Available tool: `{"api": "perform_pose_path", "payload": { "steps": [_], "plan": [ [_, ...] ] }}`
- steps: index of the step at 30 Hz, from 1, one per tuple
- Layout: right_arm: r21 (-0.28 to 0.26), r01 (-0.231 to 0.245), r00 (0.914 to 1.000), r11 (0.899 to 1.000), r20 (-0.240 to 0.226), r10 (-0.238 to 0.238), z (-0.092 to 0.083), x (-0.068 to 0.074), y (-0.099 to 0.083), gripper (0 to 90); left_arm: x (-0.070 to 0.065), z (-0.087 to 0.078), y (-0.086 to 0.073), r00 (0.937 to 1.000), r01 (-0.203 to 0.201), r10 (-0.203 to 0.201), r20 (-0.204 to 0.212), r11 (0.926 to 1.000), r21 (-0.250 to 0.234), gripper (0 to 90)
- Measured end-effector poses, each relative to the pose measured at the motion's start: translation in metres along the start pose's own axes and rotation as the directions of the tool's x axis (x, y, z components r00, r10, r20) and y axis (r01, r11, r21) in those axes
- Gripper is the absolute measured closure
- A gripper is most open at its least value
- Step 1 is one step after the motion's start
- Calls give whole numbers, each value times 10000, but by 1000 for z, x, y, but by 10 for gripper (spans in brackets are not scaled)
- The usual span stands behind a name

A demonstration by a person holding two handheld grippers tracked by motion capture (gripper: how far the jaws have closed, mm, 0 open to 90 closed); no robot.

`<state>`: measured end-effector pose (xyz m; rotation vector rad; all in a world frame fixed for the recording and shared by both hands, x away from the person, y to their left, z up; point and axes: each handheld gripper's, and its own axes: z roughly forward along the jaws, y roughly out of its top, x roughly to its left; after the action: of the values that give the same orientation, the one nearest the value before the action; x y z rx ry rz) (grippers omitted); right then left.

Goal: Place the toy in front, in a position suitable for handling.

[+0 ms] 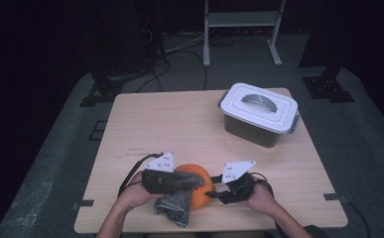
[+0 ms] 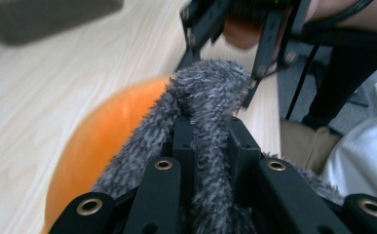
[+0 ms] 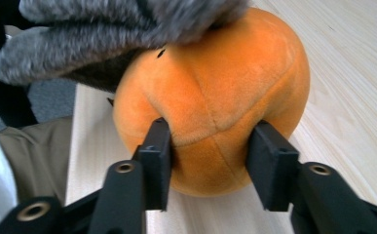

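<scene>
The left gripper (image 1: 192, 181) was clamped on a grey cloth (image 1: 174, 203) draped over the orange ball (image 1: 199, 191) at the table's (image 1: 179, 124) near edge, while the right gripper (image 3: 210, 161) squeezed the ball.

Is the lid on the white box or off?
On. The white lid sits flat atop the box, its handle lying down.

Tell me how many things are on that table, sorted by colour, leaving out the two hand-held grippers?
Orange: 1, the plush ball
Grey: 1, the fuzzy cloth
White-lidded: 1, the storage box
Total: 3
</scene>
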<state>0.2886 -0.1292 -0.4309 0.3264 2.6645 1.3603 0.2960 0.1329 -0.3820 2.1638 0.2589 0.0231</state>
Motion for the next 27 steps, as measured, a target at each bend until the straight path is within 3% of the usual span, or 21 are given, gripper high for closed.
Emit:
{"api": "perform_pose_path", "payload": {
  "steps": [1,5,10,16,18,23,27],
  "plan": [
    [-44,288,9996,9996,-49,-288,-1,2,0,572,-1,1,9,9998,-213,213,-4,9998,-42,778],
    [33,665,9978,9978,-77,-665,0,6,1,585,-1,5,17,9991,-420,420,-3,9991,95,778],
    [120,759,9971,9970,-43,-759,-2,3,-1,613,7,6,10,9998,-96,100,-158,9996,273,778],
    [348,979,9952,9946,50,-981,-5,-1,-3,617,16,-8,-6,9981,324,-301,-545,9986,414,777],
    [381,856,9963,9956,86,-860,-7,-4,-4,609,17,-9,-10,9975,483,-464,-529,9982,347,777],
    [528,-203,9986,9984,-475,228,-6,-10,-3,355,15,-3,-12,9984,494,-485,-275,9983,304,777],
    [494,-584,9962,9971,-621,614,-5,-10,-3,299,11,1,-12,9992,404,-403,-28,9987,316,776]
  ]
}}
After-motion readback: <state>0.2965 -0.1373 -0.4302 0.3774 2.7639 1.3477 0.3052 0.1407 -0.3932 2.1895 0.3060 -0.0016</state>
